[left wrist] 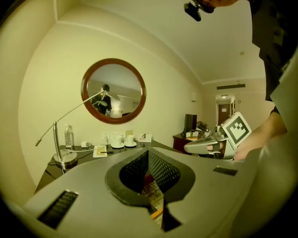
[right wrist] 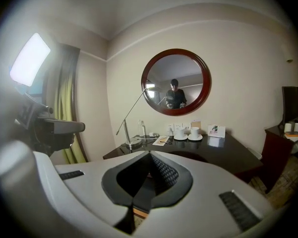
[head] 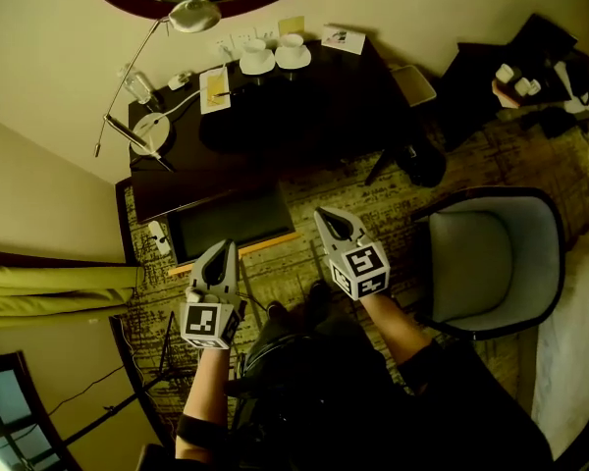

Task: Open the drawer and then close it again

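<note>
Nearest me, the left hand-held gripper [head: 221,250] and right hand-held gripper [head: 324,217] hang empty, each with jaws pressed together, just short of the drawer [head: 226,222], which juts open from the dark tabletop [head: 304,106]. Beyond, 2 cups [head: 257,57] stand by the wall.

Dark desk [head: 324,106], cups [head: 257,57], lamp [head: 150,131], bottle [head: 138,87]
</note>
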